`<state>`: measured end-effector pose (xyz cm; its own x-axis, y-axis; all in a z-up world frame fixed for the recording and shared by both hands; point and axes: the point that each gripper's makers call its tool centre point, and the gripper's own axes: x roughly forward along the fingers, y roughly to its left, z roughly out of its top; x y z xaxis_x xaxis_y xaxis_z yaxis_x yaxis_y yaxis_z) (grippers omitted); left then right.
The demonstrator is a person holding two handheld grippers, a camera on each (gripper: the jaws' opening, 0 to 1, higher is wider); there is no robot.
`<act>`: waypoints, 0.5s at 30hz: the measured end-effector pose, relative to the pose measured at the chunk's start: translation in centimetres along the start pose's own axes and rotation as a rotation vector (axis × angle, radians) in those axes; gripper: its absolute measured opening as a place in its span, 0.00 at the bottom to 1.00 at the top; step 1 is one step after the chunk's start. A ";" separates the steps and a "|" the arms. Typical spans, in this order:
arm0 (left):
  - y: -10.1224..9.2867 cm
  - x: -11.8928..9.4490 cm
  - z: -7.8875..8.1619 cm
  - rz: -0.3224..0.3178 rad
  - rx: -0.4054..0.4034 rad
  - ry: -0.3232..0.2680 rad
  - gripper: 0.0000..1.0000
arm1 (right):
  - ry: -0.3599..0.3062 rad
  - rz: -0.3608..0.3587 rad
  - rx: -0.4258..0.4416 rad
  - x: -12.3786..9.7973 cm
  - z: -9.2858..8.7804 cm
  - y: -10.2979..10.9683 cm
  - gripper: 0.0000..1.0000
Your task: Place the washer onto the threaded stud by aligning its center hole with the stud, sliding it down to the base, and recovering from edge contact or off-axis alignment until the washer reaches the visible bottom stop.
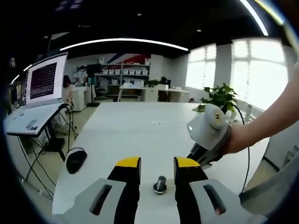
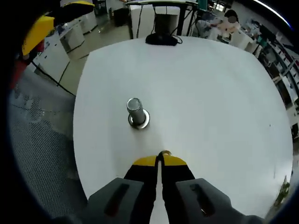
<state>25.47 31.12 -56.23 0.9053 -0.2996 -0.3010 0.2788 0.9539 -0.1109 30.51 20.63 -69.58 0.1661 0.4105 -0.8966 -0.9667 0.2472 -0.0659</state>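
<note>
Right gripper view table: your big white round-cornered tabletop carries everything.
Stud: short silver threaded metal stud stands upright on its round base, ahead of your jaws.
Right gripper: clenched on a thin brass-coloured washer, well short of the stud.
Left gripper: released, jaws straddling the stud.

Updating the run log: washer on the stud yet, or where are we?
Done: washer picked up; the right gripper is shut on the washer, edge-on. In hand: approach, short of the stud. Left: align, slide down to its base. Left gripper open, straddling the stud.
</note>
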 end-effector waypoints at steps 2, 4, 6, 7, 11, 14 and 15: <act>-0.2 0.0 0.1 -0.003 0.010 -0.002 0.26 | -0.012 -0.009 0.002 -0.8 -0.2 -0.2 0.03; -0.3 0.0 0.1 -0.006 0.021 -0.002 0.26 | -0.028 -0.020 0.010 -1.7 -0.3 -0.5 0.03; -0.5 0.1 0.1 -0.009 0.030 0.000 0.26 | -0.054 -0.039 0.028 -2.9 -0.7 -1.0 0.03; -0.5 0.1 0.1 -0.010 0.035 0.001 0.26 | -0.060 -0.044 0.030 -3.3 -0.8 -1.1 0.03; -0.7 0.3 0.0 -0.016 0.043 0.008 0.26 | -0.072 -0.059 0.035 -5.0 -1.9 -1.2 0.03; -0.8 0.4 -0.2 -0.021 0.050 0.016 0.26 | -0.080 -0.073 0.039 -6.3 -2.5 -1.6 0.04; -0.9 0.4 -0.2 -0.023 0.051 0.017 0.26 | -0.079 -0.079 0.040 -6.7 -2.8 -1.8 0.04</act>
<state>25.50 30.18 -56.47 0.8933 -0.3209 -0.3146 0.3154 0.9464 -0.0699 30.61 14.91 -64.66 0.2582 0.4558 -0.8518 -0.9416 0.3160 -0.1164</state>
